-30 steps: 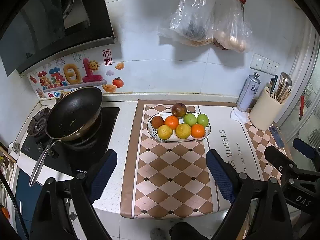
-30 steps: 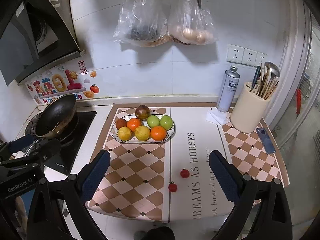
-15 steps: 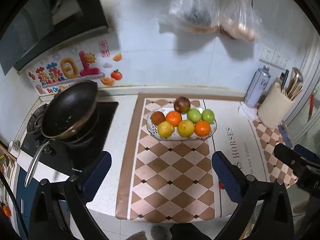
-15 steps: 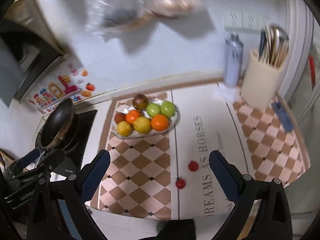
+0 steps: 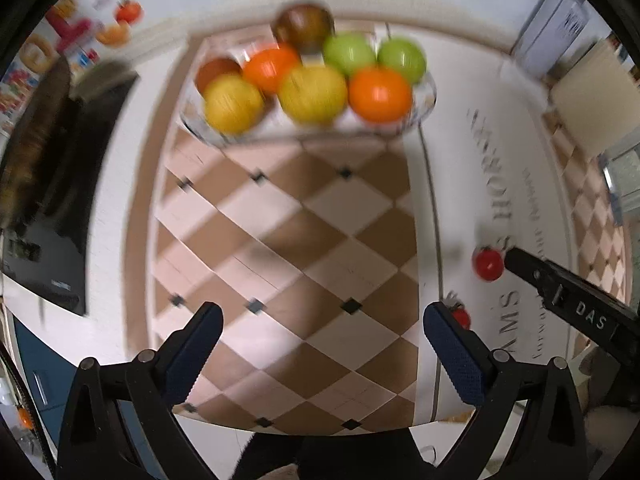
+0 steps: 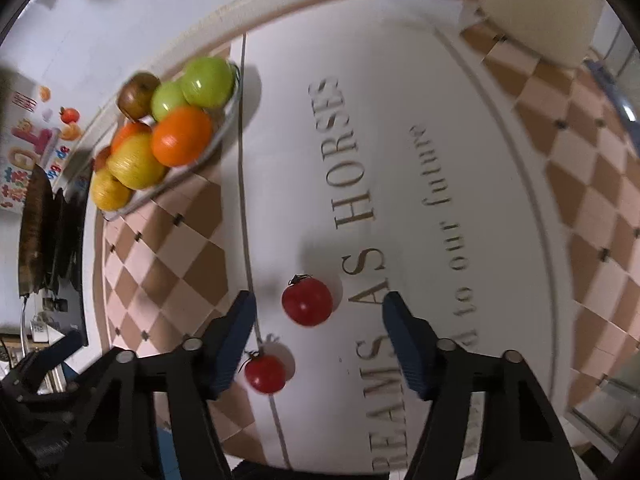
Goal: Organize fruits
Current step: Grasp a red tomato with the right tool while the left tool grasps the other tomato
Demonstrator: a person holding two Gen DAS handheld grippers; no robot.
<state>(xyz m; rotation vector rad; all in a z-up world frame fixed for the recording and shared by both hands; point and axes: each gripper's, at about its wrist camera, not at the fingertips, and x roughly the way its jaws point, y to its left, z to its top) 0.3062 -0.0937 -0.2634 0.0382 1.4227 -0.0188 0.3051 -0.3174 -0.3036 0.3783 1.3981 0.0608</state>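
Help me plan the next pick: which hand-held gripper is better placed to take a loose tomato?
Right. The right hand-held gripper is closing around the farther tomato, pads not yet touching. The left hand-held gripper hangs open over bare mat.

We list: checkered mat [image 5: 280, 240] at centre; dark pan [image 6: 34, 236] on black stove [image 5: 48, 248] (left edge); cream holder [image 6: 536, 4], upper right.

A checkered mat [image 6: 580, 208] covers the counter [image 5: 120, 184]; a fruit plate [image 6: 224, 128] sits toward its back edge; two cherry tomatoes [image 6: 307, 301] lie near the front edge.
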